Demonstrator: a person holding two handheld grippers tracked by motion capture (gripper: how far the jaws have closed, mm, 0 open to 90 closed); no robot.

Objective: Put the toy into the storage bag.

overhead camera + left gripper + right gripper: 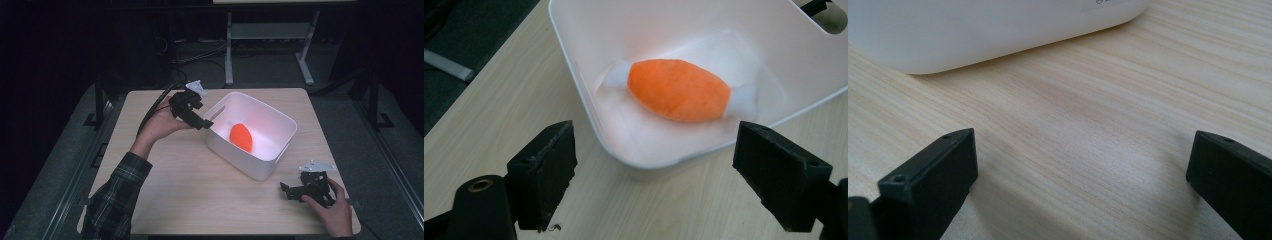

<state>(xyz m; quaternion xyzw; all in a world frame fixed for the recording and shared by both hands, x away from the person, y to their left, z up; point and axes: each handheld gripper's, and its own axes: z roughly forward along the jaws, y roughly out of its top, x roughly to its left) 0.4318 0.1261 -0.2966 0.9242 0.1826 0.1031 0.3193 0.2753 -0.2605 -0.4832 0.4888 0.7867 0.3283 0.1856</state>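
In the high view, nearest the camera, the right gripper (291, 191) lies low on the table (200, 200) at its near right corner, held by the right hand (334, 210); its jaws point left and stand apart with nothing between them. It is near the bin (272, 165) but clear of it. The white bin sits turned at an angle at mid-table, and the orange toy (241, 137) lies on its floor. The left gripper (202, 122), in the left hand (162, 122) with a plaid sleeve (117, 195) behind it, hangs just beside the bin's left wall, tilted down toward the bin.

In the left gripper view, the two black jaws are spread wide and hold nothing. Between and beyond them the bin's rounded corner (634, 162) shows, and inside it the toy (679, 90), an orange oval with white ends, lies flat on the bottom.

In the right gripper view, the jaws are wide apart over bare wood (1088, 145), empty. The bin's outer wall (973, 30) stands beyond them, not touching.
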